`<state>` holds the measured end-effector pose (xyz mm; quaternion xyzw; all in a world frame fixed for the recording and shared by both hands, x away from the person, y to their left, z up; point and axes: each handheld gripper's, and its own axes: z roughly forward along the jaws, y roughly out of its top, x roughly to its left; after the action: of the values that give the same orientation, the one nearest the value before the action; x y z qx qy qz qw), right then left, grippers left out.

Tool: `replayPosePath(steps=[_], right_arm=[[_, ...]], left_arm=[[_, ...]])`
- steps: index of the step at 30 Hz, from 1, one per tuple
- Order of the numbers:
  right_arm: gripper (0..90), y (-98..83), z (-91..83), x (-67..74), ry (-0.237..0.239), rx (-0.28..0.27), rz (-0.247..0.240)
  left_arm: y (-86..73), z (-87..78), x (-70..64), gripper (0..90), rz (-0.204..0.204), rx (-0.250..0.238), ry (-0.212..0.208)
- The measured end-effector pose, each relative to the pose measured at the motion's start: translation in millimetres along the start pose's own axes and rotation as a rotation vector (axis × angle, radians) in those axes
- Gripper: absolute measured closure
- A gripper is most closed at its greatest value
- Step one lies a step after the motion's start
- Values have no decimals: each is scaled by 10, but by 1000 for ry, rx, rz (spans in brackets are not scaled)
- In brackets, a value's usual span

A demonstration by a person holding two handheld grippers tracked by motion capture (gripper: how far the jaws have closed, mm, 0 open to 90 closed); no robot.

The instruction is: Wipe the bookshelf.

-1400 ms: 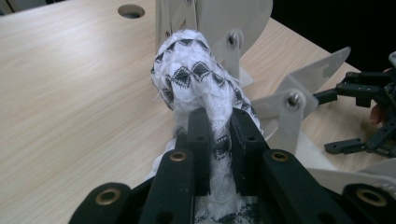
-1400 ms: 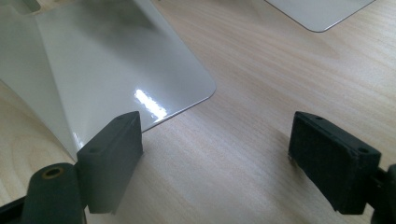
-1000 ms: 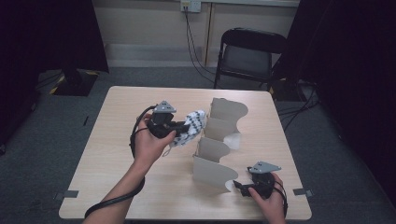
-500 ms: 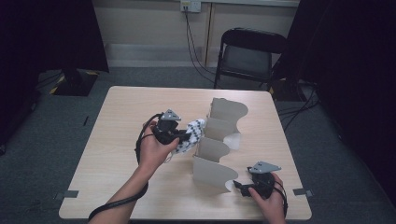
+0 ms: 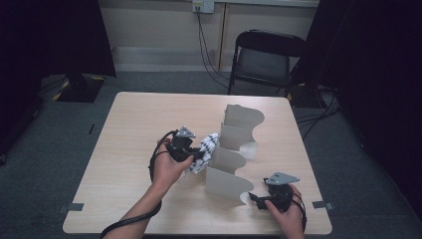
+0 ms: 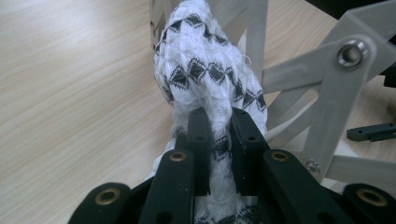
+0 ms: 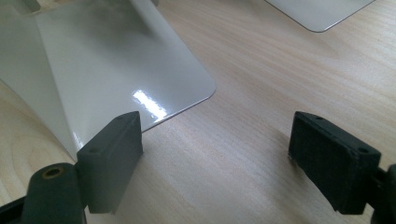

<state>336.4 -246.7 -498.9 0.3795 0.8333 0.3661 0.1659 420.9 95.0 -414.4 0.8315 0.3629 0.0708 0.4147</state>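
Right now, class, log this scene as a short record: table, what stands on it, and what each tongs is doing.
table: light wood
rack: grey zigzag divider, upright mid-table
cloth: white with black pattern, against the rack
left tongs: shut on cloth
right tongs: open, low over the table by the rack's foot plate
behind table: black folding chair

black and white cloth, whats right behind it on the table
The grey zigzag divider stands right behind the patterned cloth, which the left gripper pinches. The cloth hides the divider fold it presses into.
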Motion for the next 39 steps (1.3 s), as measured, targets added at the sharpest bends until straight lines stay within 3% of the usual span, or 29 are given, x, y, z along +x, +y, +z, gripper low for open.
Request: replayPosePath(steps=[8,13,29,34,39], right_arm=[[166,0,1,0,1,-1,1],[166,0,0,0,0,0,0],[166,0,0,0,0,0,0],[166,0,0,0,0,0,0],[165,0,-1,-1,1,1,0]], left_arm=[[-129,100,67,797,-18,39,12],[-144,100,75,797,-29,34,18],[276,-290,67,797,4,-78,57],[352,-306,86,797,15,-83,71],[338,-224,36,797,33,-74,58]])
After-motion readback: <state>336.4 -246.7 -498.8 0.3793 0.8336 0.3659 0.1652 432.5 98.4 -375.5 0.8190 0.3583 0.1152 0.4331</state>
